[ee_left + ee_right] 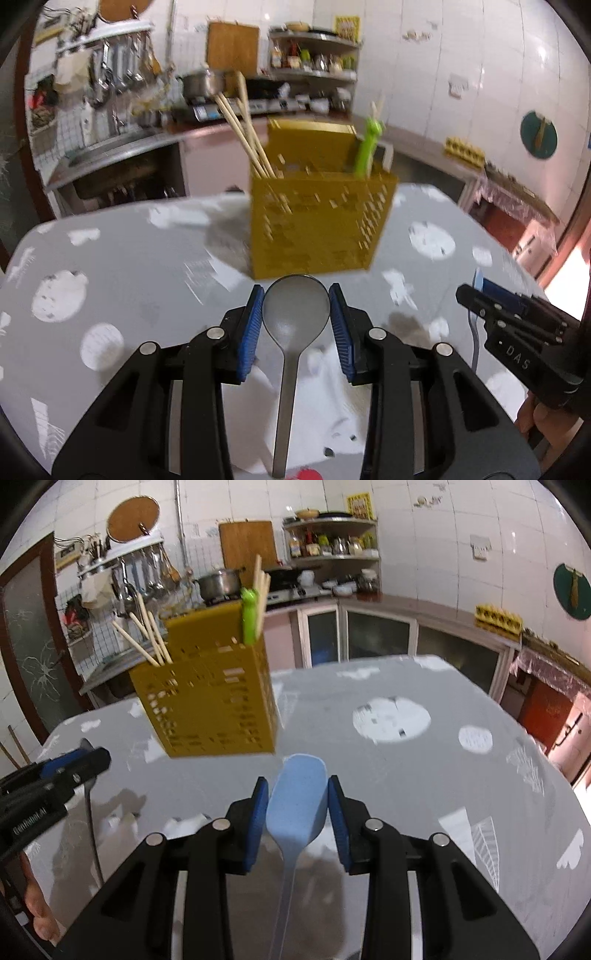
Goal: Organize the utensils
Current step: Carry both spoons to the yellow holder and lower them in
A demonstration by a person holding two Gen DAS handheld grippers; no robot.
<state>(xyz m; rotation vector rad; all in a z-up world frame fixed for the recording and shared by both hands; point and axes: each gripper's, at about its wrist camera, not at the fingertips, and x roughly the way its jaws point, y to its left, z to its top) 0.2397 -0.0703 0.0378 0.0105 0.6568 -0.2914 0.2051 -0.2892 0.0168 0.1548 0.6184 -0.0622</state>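
Pinching a matte steel spoon (pixel 295 325), the left claw (pixel 296 314) mirrors the right claw (pixel 297 797), clamping a pale-blue plastic spoon (pixel 297 805).

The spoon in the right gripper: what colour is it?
Light blue spoon, clearest in the right wrist view.
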